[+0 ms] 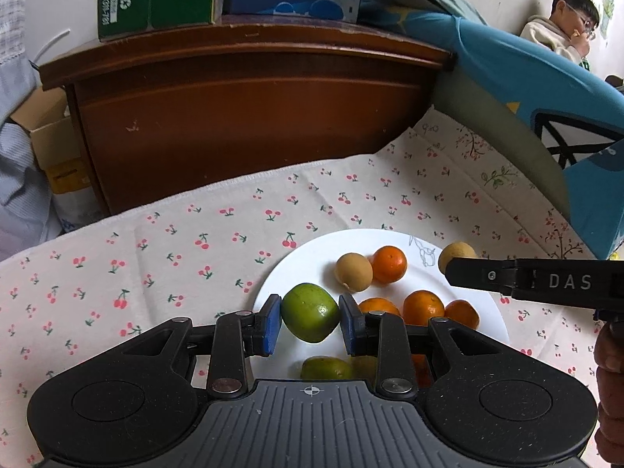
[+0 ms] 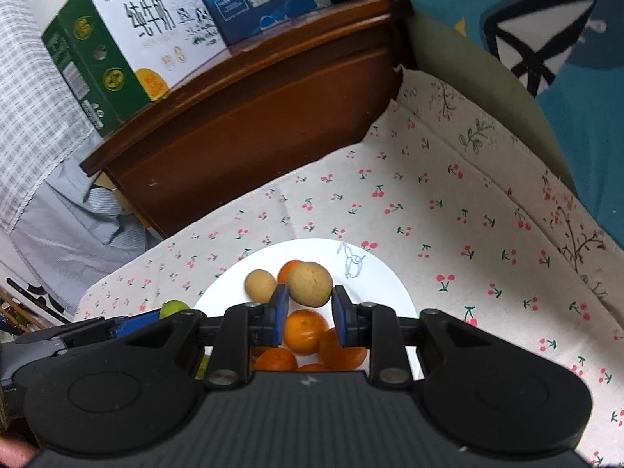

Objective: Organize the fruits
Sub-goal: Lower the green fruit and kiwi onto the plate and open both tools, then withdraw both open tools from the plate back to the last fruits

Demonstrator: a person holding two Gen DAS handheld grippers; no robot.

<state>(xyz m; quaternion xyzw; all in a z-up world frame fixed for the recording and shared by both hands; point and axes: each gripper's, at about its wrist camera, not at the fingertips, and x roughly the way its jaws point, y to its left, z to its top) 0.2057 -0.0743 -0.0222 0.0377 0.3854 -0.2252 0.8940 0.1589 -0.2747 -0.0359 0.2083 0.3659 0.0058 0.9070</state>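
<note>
Both grippers carry fruit over the white plate point(image 1: 296, 269), probably to add it to the pile: left gripper point(image 1: 311, 319) clamps a green fruit point(image 1: 310, 312) by the plate's left edge, right gripper point(image 2: 311, 304) pinches 1 tan fruit point(image 2: 310, 284) above the oranges point(image 2: 305, 331).

A lived-in home bedroom: beyond the grippers, a wooden headboard point(image 1: 241, 117) topped with milk cartons point(image 2: 117, 50), a cherry-print cloth point(image 1: 156, 241) below, and blue bedding point(image 1: 526, 89) alongside.

the letters "das" stand in pale print on the side of the right gripper point(image 1: 444, 271), at the right edge of the left wrist view. large chinese characters "纯牛奶" stand on the white face of the green milk carton point(image 2: 117, 50), far left on the wooden cabinet point(image 2: 249, 117).
</note>
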